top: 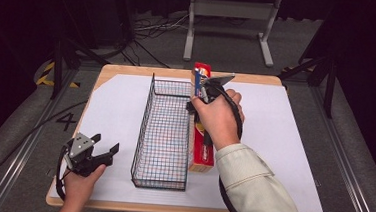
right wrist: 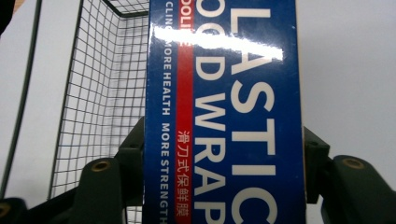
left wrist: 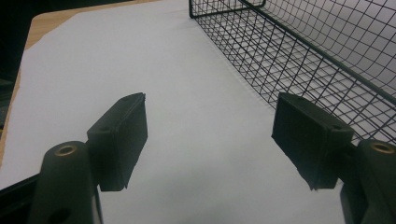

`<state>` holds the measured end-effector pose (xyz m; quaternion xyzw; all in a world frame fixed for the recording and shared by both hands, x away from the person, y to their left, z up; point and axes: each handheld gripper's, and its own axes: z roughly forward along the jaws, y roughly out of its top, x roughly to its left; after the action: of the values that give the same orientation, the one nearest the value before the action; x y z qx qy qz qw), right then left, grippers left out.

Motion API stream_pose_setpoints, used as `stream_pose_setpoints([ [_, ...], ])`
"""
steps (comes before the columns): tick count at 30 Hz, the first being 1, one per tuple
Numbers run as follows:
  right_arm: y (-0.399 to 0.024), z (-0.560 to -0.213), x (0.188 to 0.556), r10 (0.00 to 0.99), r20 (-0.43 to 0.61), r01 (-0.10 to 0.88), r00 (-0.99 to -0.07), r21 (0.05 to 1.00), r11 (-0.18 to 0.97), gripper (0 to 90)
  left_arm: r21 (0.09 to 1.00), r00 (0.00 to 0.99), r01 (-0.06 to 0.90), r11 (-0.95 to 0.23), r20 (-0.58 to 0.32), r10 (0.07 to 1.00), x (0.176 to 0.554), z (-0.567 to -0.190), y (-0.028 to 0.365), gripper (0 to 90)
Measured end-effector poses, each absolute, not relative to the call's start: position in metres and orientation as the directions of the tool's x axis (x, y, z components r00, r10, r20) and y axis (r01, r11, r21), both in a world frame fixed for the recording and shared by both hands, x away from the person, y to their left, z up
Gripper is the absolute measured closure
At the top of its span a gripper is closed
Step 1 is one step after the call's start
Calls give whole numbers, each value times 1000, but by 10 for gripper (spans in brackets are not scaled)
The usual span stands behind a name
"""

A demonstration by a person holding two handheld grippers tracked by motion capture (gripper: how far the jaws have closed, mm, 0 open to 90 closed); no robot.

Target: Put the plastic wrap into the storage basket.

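Clamped between the jaws of the right gripper [right wrist: 224,158]: a long blue and red plastic wrap box [right wrist: 224,112], just beside the right wall of the wire basket [top: 164,129], outside it. Nothing visible inside the basket. Spread wide with nothing between, over white paper [left wrist: 187,116]: the left gripper [left wrist: 210,140], left of the basket, near the table [top: 178,209] front edge.

Lab/test rig, dark curtains [top: 362,28], floor cables [top: 151,28], hazard tape [top: 45,76], white-covered table [top: 283,143]
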<state>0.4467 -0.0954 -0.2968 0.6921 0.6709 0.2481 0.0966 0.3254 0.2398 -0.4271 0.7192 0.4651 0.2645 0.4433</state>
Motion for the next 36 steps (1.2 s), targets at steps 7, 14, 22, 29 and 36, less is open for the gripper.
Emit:
stream_pose_setpoints([
  [7,-80,-297,447,972,235,891,-15,445,-94,396,884,437,434,-175,-36,899,330,-427,235,269],
  [14,-67,-301,446,969,248,888,-19,450,-98,396,884,434,435,-174,-36,900,333,-426,232,270],
  [22,-54,-304,447,969,249,887,-15,450,-102,396,884,422,435,-172,-32,906,333,-426,232,270],
  [29,-43,-307,451,965,263,889,0,442,-120,396,887,416,430,-169,-28,909,331,-426,234,269],
  [36,-37,-310,453,963,269,893,10,432,-129,396,887,414,430,-170,-26,910,330,-426,235,269],
])
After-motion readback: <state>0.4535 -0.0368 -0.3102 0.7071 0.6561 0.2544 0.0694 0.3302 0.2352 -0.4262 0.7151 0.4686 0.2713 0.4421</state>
